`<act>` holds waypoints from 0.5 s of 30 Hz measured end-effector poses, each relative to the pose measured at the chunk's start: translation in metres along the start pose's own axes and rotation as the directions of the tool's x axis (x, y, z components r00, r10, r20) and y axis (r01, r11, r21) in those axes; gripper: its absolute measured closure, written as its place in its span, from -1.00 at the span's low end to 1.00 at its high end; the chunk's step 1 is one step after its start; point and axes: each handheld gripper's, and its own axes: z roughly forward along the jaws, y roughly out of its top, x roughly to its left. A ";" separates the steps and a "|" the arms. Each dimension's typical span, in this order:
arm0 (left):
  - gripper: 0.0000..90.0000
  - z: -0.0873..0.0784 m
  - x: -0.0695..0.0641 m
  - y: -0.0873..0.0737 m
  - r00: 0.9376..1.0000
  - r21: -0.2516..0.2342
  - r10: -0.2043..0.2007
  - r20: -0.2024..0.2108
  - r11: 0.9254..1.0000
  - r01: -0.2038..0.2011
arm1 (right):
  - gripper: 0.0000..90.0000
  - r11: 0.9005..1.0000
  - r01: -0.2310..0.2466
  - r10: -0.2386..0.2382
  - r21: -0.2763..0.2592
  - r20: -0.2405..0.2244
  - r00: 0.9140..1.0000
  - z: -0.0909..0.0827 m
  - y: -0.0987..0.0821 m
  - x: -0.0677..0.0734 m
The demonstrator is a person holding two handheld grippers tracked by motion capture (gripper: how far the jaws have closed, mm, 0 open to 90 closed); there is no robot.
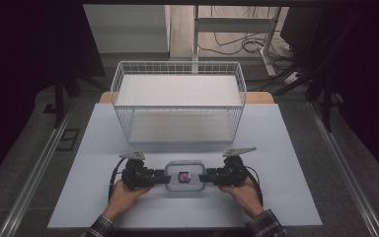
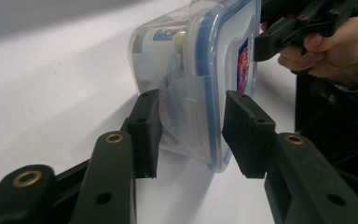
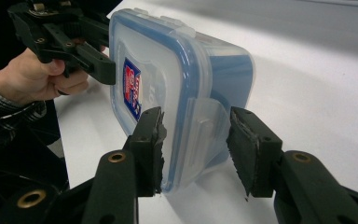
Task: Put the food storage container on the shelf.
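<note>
Figure: two-handed grasp of a lidded container, seen from above and along each pair of tongs. The clear container, with a blue-rimmed lid and a small red-and-blue label, lies on the white surface directly between the left tongs and the right tongs, one short end facing each. A white wire basket stands well beyond both tongs, toward the far side of the surface.

Left tongs: jaws drawn in about the container's end, straddling the clear latch flap; one pad lies against the container wall below the flap, while the other appears just shy of the lid face, so whether the grip is tight I cannot tell for certain. Right tongs: jaws part-closed about the opposite end, one pad at the lid face, the other standing visibly clear of the base beside the latch flap; no firm hold yet.

Judgement: the step in hand is securing both ends before a lift. It is done well if each pair bites lid and base together, not the flap alone, which could spring open. The right jaws want closing fully. Both hands should then rise together and level, since uneven pull would tilt the container or let an end slip.
</note>
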 end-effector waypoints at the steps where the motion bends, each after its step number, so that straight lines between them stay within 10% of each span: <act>1: 0.29 -0.001 0.001 0.000 1.000 -0.006 -0.005 0.008 1.000 0.005 | 0.24 1.000 -0.001 0.001 -0.002 0.000 1.000 0.000 0.000 0.000; 15: 0.32 -0.012 -0.005 0.022 0.998 -0.078 -0.026 0.048 0.997 0.030 | 0.29 0.996 -0.021 0.018 -0.089 -0.040 0.999 -0.020 0.018 0.002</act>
